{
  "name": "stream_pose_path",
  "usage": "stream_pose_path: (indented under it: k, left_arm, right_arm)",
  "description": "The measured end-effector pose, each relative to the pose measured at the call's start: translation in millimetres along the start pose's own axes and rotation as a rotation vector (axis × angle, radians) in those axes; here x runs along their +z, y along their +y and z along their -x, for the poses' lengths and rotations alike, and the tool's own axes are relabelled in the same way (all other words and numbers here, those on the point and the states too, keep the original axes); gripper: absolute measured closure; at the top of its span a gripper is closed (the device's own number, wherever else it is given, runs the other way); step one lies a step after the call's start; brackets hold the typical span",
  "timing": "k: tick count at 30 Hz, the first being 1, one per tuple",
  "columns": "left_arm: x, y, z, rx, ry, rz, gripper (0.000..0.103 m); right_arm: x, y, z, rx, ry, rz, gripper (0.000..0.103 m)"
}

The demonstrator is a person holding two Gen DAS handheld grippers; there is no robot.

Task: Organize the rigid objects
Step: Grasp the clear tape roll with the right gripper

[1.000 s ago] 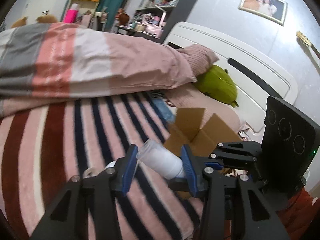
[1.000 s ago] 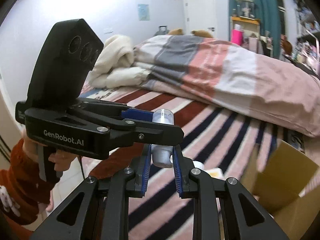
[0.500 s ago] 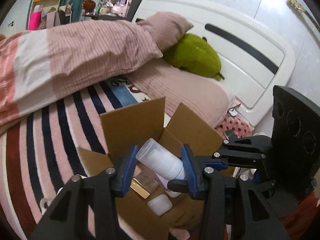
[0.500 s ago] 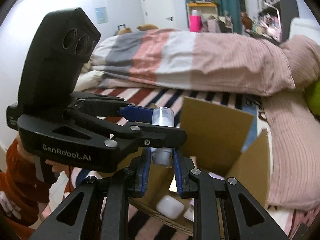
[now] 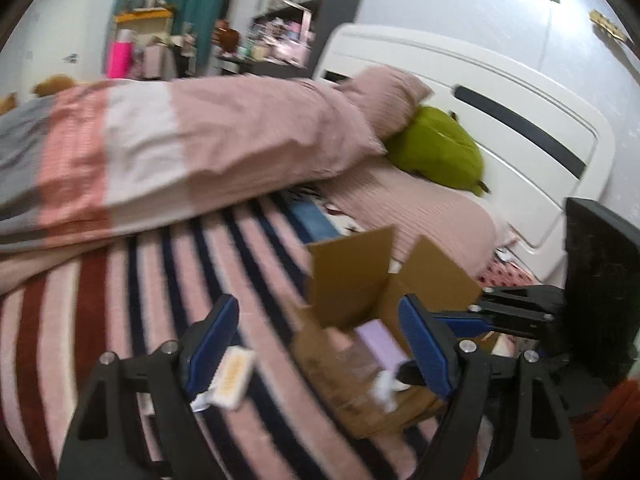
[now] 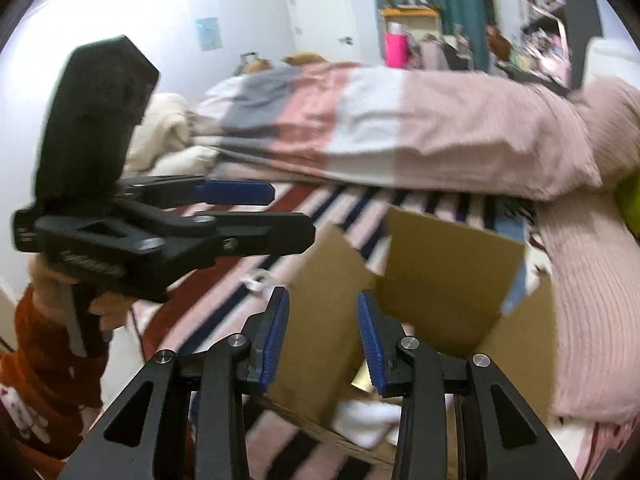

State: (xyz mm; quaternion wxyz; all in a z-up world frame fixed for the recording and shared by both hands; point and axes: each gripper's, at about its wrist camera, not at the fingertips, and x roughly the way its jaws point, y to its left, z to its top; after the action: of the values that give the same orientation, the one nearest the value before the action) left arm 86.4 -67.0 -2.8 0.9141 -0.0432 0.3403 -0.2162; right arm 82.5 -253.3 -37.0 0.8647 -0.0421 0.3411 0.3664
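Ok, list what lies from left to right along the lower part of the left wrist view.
Left gripper's left blue pad → small white and yellow packet on the striped bedspread → open cardboard box → right blue pad → the other gripper's black body.

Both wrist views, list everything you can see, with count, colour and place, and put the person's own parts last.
box: one, brown cardboard, open, on the bed
items in box: several, lilac, white, gold, blurred
flat pack: one, cream and yellow, on the sheet left of the box
sheet: one, pink with navy and red stripes
duvet: one, pink, white, grey, heaped behind
pillow: one, pink, by the headboard
plush: one, green, beside the pillow
headboard: one, white
left gripper: black, blue pads, opening, nothing between
right gripper: black, blue pads, opening, nothing between
sleeve: one, rust red, left edge
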Motion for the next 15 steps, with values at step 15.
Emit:
stream_pose_path:
  k: [15]
  left_arm:
    - [-84.9,140.7,63.6,0.258,-0.030,0.163,0.020]
  right_arm:
    - [-11.3,113.6,-155.3,0.173,0.170,0.134,0.056]
